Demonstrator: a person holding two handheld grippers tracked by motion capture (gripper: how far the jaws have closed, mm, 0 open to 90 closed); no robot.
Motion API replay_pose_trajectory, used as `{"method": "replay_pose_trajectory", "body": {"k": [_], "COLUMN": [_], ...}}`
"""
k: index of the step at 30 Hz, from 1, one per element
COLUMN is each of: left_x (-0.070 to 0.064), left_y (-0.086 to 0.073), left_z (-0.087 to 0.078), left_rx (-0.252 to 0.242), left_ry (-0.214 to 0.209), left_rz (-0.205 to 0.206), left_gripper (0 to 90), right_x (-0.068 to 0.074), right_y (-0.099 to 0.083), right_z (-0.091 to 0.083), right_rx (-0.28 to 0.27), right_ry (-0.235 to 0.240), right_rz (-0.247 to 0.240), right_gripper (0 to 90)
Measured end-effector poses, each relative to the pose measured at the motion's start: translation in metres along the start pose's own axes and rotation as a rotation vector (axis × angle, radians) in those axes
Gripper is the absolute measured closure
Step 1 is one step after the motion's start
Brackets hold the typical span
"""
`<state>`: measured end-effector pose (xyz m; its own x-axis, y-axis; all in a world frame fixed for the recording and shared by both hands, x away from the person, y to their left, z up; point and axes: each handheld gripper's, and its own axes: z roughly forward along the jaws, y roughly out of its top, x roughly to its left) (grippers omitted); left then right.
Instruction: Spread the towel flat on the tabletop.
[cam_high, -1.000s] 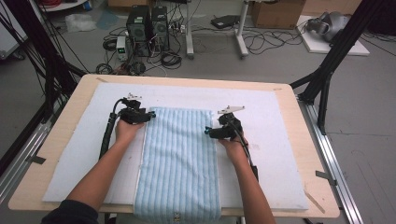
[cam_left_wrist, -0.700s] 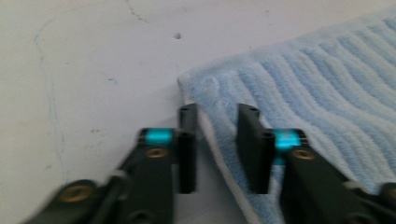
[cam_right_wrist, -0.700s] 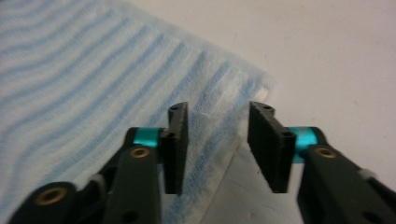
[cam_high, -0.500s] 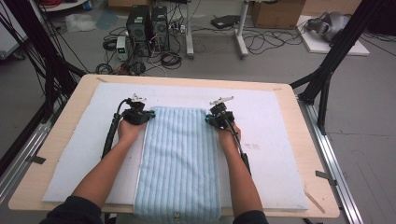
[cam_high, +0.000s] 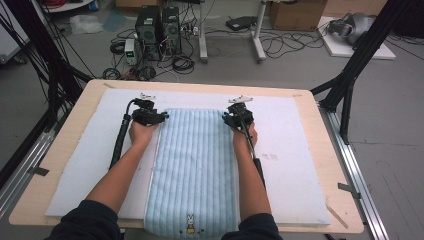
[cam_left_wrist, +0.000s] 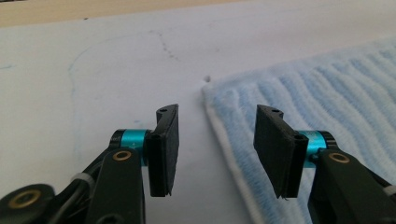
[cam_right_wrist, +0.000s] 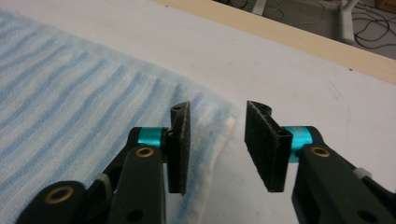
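Note:
A light blue striped towel (cam_high: 195, 165) lies flat down the middle of a white mat (cam_high: 295, 165). Its near hem carries a small rabbit emblem (cam_high: 190, 223). My left gripper (cam_high: 159, 117) is at the towel's far left corner. In the left gripper view, my left gripper (cam_left_wrist: 217, 140) is open, its jaws astride the towel (cam_left_wrist: 327, 93) edge. My right gripper (cam_high: 231, 116) is at the far right corner. In the right gripper view, my right gripper (cam_right_wrist: 217, 140) is open, and the towel (cam_right_wrist: 70, 93) corner lies by its left jaw. Nothing is held.
The mat covers a wooden table (cam_high: 330, 125), with bare wood around its rim. Black frame legs (cam_high: 350, 75) stand at both sides. Computer towers (cam_high: 160, 25) and cables lie on the floor beyond the far edge.
The right gripper has moved forward and a little left to the towel's far right corner. The left gripper has shifted slightly forward. The towel lies as before.

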<state>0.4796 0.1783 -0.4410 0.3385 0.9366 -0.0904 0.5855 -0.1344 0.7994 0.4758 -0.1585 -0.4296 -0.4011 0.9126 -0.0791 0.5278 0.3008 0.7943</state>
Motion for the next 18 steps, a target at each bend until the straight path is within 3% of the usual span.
{"method": "replay_pose_trajectory", "body": {"k": [3, 7, 8, 10, 11, 13, 15, 16, 17, 18], "left_x": [0.004, 0.001, -0.003, -0.009, -0.013, -0.015, -0.011, -0.010, -0.009, -0.006], "left_y": [-0.005, -0.009, -0.009, -0.009, -0.009, -0.009, -0.009, -0.009, -0.009, -0.009], "left_z": [-0.004, -0.001, 0.000, 0.001, 0.002, 0.003, 0.006, 0.006, 0.006, 0.005], "left_rx": [0.011, 0.050, 0.048, 0.048, 0.045, 0.035, 0.014, 0.012, 0.008, 0.004], "left_ry": [-0.017, -0.081, -0.086, -0.089, -0.074, -0.039, -0.036, -0.021, -0.010, -0.028], "left_rz": [-0.011, 0.002, 0.032, 0.097, 0.125, 0.151, 0.100, 0.082, 0.060, 0.042], "left_gripper": [52.6, 62.9, 65.6, 79.8, 87.1, 88.1, 88.0, 86.4, 76.7, 65.9], "right_x": [-0.009, -0.011, -0.010, -0.005, -0.003, 0.002, 0.003, 0.003, 0.001, -0.002], "right_y": [-0.001, -0.005, -0.007, -0.011, -0.012, -0.011, -0.011, -0.011, -0.012, -0.013], "right_z": [-0.006, -0.003, 0.000, 0.006, 0.006, 0.007, 0.009, 0.009, 0.009, 0.009], "right_rx": [0.005, 0.073, 0.094, 0.140, 0.126, 0.121, 0.111, 0.104, 0.096, 0.084], "right_ry": [0.018, 0.066, 0.076, 0.084, 0.092, 0.055, 0.015, 0.002, -0.017, -0.002], "right_rz": [0.038, 0.047, 0.037, 0.015, 0.010, -0.037, -0.054, -0.039, -0.009, 0.024], "right_gripper": [57.2, 62.4, 66.0, 76.4, 83.4, 85.9, 83.9, 76.3, 70.5, 66.9]}}
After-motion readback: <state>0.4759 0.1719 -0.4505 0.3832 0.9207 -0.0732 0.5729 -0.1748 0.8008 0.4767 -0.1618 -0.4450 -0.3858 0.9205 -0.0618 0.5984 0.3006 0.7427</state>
